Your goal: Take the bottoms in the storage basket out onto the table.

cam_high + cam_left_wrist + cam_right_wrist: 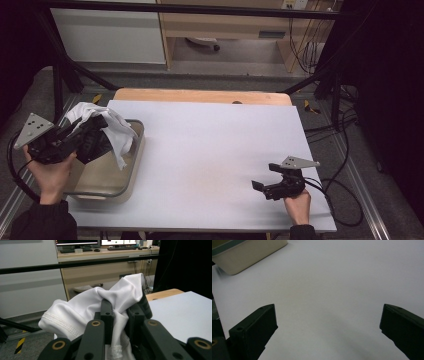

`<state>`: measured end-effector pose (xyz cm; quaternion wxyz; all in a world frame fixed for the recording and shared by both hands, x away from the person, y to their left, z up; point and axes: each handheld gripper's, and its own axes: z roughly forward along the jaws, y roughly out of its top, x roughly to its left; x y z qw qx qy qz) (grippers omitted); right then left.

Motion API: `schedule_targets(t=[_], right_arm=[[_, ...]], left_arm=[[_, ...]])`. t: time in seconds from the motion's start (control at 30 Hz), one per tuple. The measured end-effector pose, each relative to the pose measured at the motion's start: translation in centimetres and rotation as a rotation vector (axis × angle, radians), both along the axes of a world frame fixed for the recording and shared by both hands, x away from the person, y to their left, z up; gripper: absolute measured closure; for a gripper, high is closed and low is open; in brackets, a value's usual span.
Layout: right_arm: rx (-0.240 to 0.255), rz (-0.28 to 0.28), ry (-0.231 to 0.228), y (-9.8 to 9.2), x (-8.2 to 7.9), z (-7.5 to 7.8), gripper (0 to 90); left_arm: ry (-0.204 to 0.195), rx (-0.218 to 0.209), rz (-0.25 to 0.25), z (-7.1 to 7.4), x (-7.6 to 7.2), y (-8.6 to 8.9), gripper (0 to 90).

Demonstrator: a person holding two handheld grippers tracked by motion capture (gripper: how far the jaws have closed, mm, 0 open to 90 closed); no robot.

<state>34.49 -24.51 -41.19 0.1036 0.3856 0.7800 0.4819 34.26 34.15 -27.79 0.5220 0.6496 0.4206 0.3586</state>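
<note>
Smooth white cloth [82, 312] (stitched hem), matt black plastic tool [122, 312], glossy cream tub [131, 172], matt white tabletop [215, 150]

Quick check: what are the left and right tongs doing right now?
Left tongs: closed on the white cloth.
Right tongs: open, holding nothing.

Table [210, 150]: being viewed from above, with a board along its far edge.
Basin [131, 172]: sitting on the table's near left corner.
Cloth [117, 131]: being held over the basin's far end, draped across its rim.
Left gripper [92, 137]: positioned above the basin, clamped onto the cloth.
Right gripper [261, 186]: resting at the table's near right, well apart from the basin.
</note>
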Motion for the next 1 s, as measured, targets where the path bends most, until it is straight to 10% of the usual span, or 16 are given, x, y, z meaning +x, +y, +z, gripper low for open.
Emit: schedule_targets(t=[1.0], right_arm=[[-0.002, 0.0, 0.001, 0.0, 0.0, 0.0, 1.7]], left_arm=[[-0.063, -0.056, -0.025, 1.6, -1.0, -0.4, 77.8]])
